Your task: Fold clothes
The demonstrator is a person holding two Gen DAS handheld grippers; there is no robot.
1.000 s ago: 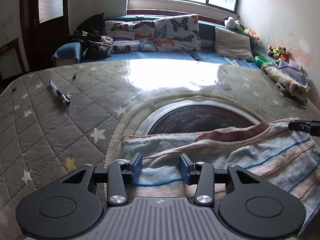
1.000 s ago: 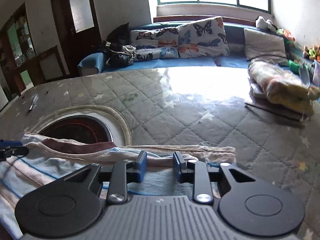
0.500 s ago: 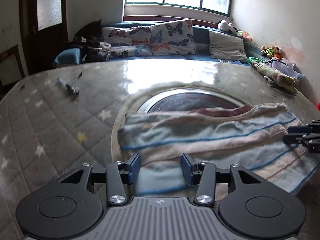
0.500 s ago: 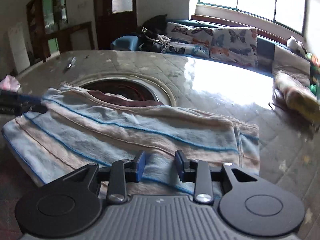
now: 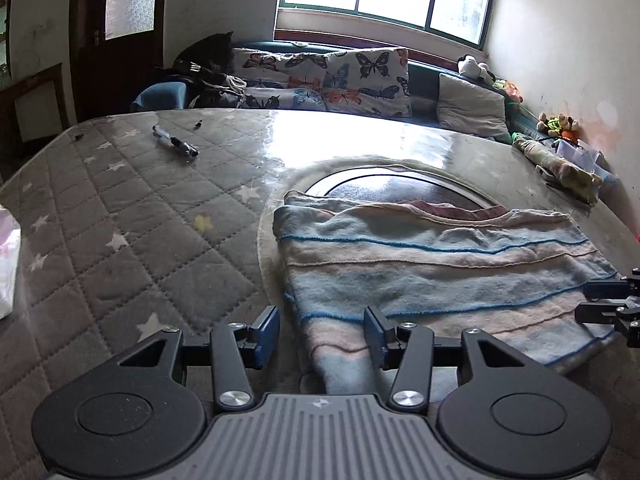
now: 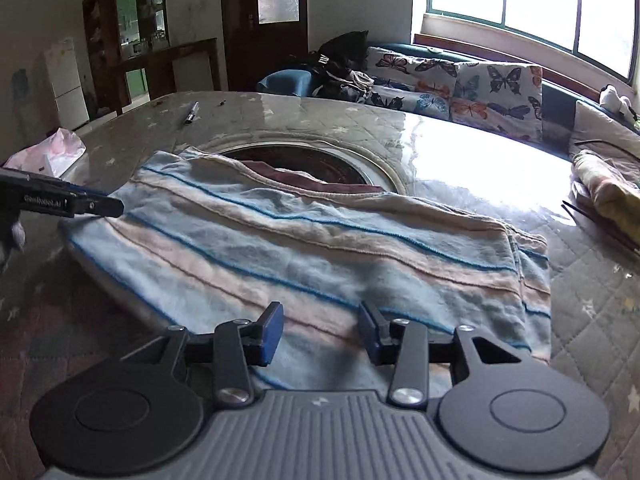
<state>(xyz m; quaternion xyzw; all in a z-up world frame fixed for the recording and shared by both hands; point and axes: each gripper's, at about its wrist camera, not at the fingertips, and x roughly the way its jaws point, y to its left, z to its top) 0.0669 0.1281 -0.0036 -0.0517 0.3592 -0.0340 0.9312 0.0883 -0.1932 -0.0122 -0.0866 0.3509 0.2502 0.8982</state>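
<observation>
The jaws of the right gripper [image 6: 319,330] have just been opening and are now seen parted, with the near hem of the pale blue and pink striped knitted garment [image 6: 304,248] lying below and between them but not pinched. The jaws of the left gripper [image 5: 320,334] are likewise held apart, at a moderate width, over the garment's near left corner, with nothing clamped. Compared with a second ago, both grippers have been drawn back from the garment, so that far more of it is now shown: it lies flat as a folded band, its maroon collar edge at the far side, partly covering the dark round inset [image 5: 394,188] in the grey quilted, star-printed surface [image 5: 132,220]. A fold is therefore judged to have been laid down and released, and a further fold across the band is probably the step to come. Beyond the garment on the left a pen [image 5: 175,145] is seen; to its right lies a rolled patterned bundle [image 6: 608,196].
</observation>
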